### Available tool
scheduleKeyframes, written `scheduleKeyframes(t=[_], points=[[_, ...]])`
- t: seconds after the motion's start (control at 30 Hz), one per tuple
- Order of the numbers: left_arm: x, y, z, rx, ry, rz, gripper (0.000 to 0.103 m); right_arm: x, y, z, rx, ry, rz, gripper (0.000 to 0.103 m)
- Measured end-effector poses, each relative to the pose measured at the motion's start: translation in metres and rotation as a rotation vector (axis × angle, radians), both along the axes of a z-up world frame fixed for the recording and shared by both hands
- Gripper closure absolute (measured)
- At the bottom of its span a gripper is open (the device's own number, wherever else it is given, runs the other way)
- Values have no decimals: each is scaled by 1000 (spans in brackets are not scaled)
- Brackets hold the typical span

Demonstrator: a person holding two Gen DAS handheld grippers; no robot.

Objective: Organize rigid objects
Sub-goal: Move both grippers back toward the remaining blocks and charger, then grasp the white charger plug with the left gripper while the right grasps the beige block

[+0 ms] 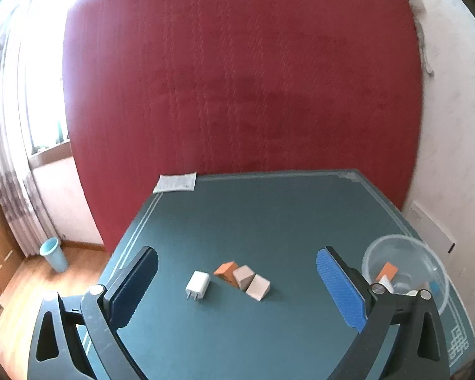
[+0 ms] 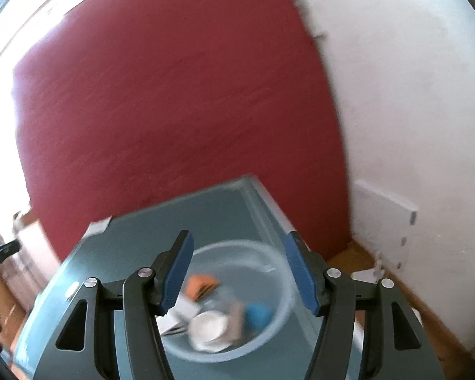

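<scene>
On the green table [image 1: 269,215] lie a white charger plug [image 1: 197,285], an orange block [image 1: 225,269] and two beige blocks [image 1: 243,276] [image 1: 258,287], side by side. My left gripper [image 1: 237,285] is open wide above the table, with the plug and blocks lying ahead between its fingers, untouched. A clear plastic bowl [image 1: 392,247] stands at the table's right. In the right wrist view my right gripper [image 2: 237,272] hangs open over that bowl [image 2: 269,253], nothing between its pads. Inside lie an orange block [image 2: 199,285], a white round thing [image 2: 209,329] and a blue piece [image 2: 258,315], blurred.
A white paper [image 1: 175,183] rests on the table's far left corner. A red mattress [image 1: 237,79] stands against the wall behind the table. A light blue bin [image 1: 54,254] is on the wooden floor at left. A white wall [image 2: 411,126] is to the right.
</scene>
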State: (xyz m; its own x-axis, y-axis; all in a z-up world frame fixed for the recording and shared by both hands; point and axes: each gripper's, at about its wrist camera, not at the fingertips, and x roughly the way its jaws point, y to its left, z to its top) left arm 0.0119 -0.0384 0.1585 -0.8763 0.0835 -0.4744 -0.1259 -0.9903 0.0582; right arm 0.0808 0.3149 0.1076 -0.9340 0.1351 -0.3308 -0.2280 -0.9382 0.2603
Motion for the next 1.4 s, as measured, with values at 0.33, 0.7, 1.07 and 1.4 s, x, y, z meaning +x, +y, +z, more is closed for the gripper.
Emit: scheduleKeyframes(t=[0.33,0.7,1.07,1.4], points=[[-23,-42,-40,44,-88,63,1,-45,-109,-23,27,-106,291,41],[-63,-70,-88,11,-159,152,1,-99,-164,-61,25,-211,419,41],[-107,-62,-125,-63,-235,175,1,-131,-189,-88,43,-312,446,41],[-135,-69,-154,-17,-340,154,25,-156,-203,-107,53,-397,480,41]])
